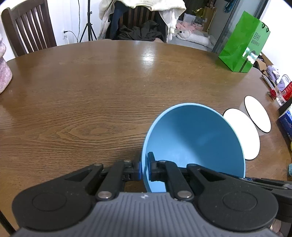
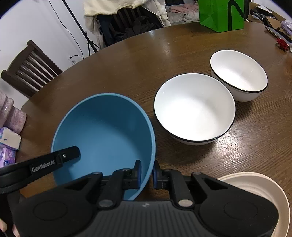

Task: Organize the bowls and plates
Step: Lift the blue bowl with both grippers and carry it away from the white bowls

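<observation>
Left wrist: brown wooden table (image 1: pixel 91 102), both tongs (image 1: pixel 145 168) (image 2: pixel 146 173) pinching blue bowl (image 1: pixel 197 142) rim.

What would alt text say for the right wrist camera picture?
Two handheld grippers pinch the rim of a blue bowl on a wooden table, the right gripper at its near edge. Two white bowls stand beyond, a green bag farther back.
</observation>
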Demonstrator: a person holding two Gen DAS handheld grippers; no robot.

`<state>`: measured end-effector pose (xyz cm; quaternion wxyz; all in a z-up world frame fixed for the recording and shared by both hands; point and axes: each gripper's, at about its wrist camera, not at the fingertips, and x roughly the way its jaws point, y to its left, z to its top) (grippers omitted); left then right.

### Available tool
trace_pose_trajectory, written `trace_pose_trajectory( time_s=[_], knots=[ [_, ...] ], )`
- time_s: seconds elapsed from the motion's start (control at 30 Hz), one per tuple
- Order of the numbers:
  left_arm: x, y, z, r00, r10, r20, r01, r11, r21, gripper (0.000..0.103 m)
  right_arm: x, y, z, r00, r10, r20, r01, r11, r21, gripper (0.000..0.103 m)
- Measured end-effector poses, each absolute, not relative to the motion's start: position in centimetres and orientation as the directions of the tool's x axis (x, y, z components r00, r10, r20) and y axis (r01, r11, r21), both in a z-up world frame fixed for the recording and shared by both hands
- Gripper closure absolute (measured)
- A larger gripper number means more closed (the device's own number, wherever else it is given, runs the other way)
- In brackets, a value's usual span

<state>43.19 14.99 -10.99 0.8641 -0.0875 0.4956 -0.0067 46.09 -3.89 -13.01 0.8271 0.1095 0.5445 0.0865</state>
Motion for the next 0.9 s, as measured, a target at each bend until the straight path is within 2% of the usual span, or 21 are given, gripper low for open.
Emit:
trace_pose_trajectory(
  time_s=[0.63, 0.9],
  knots=[
    [40.3, 13.9, -8.4, 0.547, -0.045, -0.836, -0.121, 0.984, -0.133, 0.096, 45.3, -5.3, -10.6, 0.401, 0.311, -0.861, -0.106, 0.95, 0.294, 0.091],
    [38.1, 15.1, -7.3, 0.565, -0.076, -0.821, -0.088, 0.985, -0.152, 0.096, 43.4, -4.8, -9.4, 0.418, 0.305, -0.856, -0.118, 0.952, 0.281, 0.091]
  ],
)
